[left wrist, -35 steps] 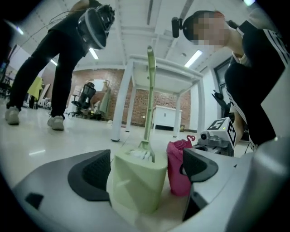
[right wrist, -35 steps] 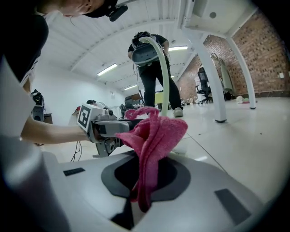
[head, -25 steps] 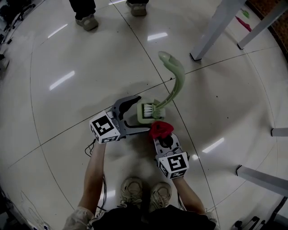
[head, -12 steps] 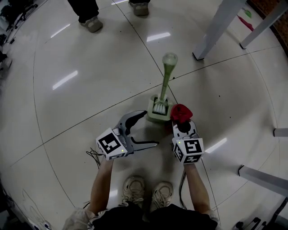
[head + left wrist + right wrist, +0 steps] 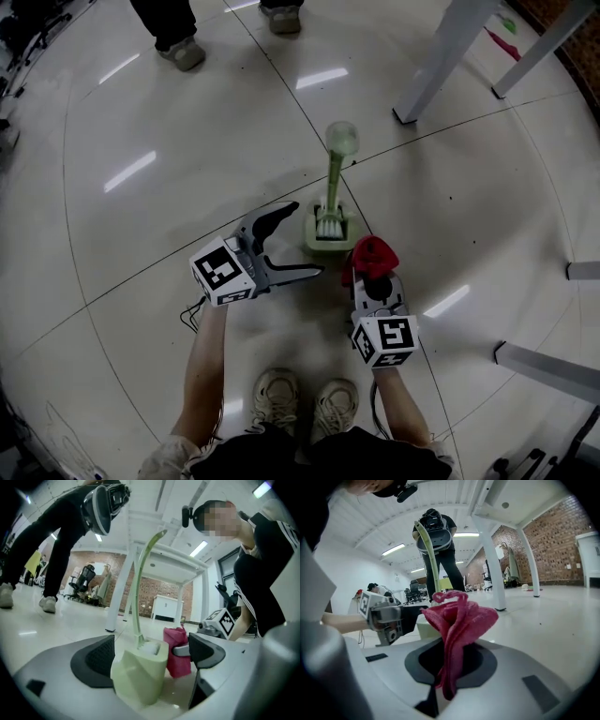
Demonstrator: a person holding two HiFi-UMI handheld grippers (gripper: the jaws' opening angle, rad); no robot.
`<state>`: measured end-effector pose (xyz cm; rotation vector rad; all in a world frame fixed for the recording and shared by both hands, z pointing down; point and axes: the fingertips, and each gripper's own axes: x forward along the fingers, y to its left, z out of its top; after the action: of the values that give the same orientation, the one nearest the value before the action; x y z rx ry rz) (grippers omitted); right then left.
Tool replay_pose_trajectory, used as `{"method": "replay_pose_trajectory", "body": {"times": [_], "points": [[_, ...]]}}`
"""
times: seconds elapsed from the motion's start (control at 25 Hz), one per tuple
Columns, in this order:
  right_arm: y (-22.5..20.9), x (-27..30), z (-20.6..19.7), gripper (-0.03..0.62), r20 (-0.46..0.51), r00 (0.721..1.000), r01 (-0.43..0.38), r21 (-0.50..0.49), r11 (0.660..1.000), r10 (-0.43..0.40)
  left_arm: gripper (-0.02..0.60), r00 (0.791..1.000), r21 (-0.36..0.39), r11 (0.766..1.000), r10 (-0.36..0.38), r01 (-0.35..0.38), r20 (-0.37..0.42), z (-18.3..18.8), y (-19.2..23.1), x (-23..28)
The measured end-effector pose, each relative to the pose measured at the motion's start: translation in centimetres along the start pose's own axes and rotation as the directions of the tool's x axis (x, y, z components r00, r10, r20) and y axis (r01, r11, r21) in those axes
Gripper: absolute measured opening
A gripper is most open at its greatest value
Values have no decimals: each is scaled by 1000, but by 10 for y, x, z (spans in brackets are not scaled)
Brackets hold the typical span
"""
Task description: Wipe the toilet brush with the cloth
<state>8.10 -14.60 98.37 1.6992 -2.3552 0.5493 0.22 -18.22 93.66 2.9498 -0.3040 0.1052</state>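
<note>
A lab-like workroom, by its glossy tiled floor (image 5: pixel 187 122), white table legs (image 5: pixel 441 61), brick wall (image 5: pixel 562 541) and office chairs (image 5: pixel 84 581).

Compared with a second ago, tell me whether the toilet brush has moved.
Yes. The toilet brush handle, earlier bowed toward the table leg, now looks straight, farther left of it.

Pale green toilet brush (image 5: pixel 334 183), white bristles; holder (image 5: pixel 325 242) same pale green. Crimson cloth (image 5: pixel 373 255), pinker in gripper views. Light grey left gripper (image 5: pixel 307 238) and right gripper (image 5: pixel 373 274), black jaw pads (image 5: pixel 96 660). White marker cubes (image 5: pixel 222 270), black square-block pattern on each face. Glossy off-white floor (image 5: pixel 187 141), thin dark tile seams, white light streaks. White table legs (image 5: pixel 439 61). Beige shoes (image 5: pixel 275 398). Red-brown brick wall (image 5: pixel 543 545), pale mortar lines. Black top (image 5: pixel 267 573), white stripes at shoulder.
</note>
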Motion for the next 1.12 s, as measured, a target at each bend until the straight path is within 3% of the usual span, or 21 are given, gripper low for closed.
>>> {"method": "replay_pose_trajectory", "body": {"times": [0.24,0.56,0.8,1.12], "points": [[31,0,-15,32,-21,996,-82,34,996,83,472,995,-10,997,-78,77,-58,-11,4,26],[7,25,1,32,-6,997,-79,-45,996,79,471,993,-43,995,-97,94,-69,-15,-16,13],[-13,63,18,32,-23,991,-134,-107,985,133,472,997,-97,993,-73,72,-6,-16,-48,7],[-21,87,26,31,-18,975,-221,-128,967,220,472,999,-116,992,-40,42,22,-15,-48,11]]}}
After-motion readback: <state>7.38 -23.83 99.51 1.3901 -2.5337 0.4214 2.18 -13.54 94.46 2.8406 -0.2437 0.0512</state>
